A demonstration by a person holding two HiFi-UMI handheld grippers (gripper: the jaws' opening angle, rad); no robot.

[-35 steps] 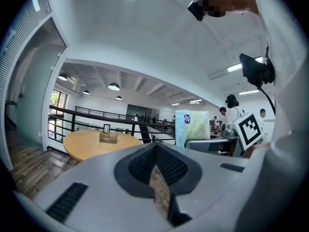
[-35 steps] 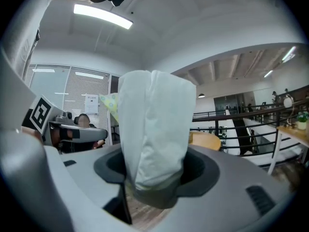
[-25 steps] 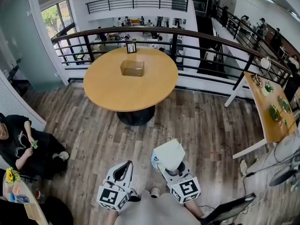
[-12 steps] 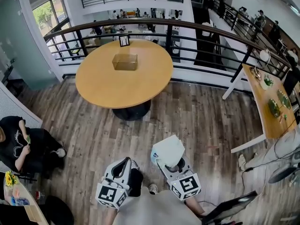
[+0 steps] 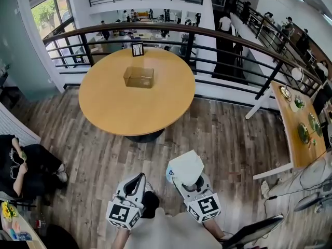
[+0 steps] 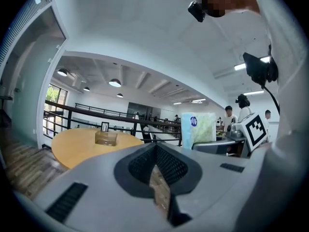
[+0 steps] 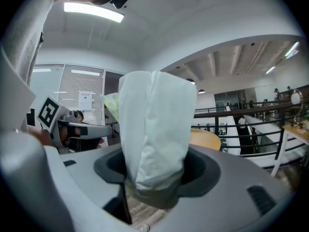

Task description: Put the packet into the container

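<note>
- Jaws of the left gripper (image 6: pixel 157 175), seen in the left gripper view, are pressed together with nothing between them; only a thin strip of wooden floor shows below the tips
- Same view: a round wooden desk (image 6: pixel 77 146) lies ahead at the left, and a clear, box-shaped container (image 6: pixel 106 138) stands on it
- Same view, to the right: a pale packet (image 6: pixel 198 128) stands upright, with a marker cube (image 6: pixel 256 127) just beside it
- Right gripper view: the right gripper (image 7: pixel 154 185) has its jaws clamped on the lower end of the packet (image 7: pixel 155 129), which rises upright and fills the middle of the picture
- Same view: an edge of the desk (image 7: pixel 205 139) shows behind the packet, with a dark railing (image 7: pixel 251 112) further right
- Head view: both grippers are low in the picture over the floor (image 5: pixel 218 134), the left gripper (image 5: pixel 139 178) bare and the right gripper (image 5: pixel 185 179) carrying the packet (image 5: pixel 185 167)
- Head view: the container (image 5: pixel 139 77) sits on the far half of the desk (image 5: pixel 129 110), well apart from the packet, and a small picture frame (image 5: pixel 137 49) stands near the desk's far edge
- Head view: a seated person (image 5: pixel 21 165) is at the left edge
</note>
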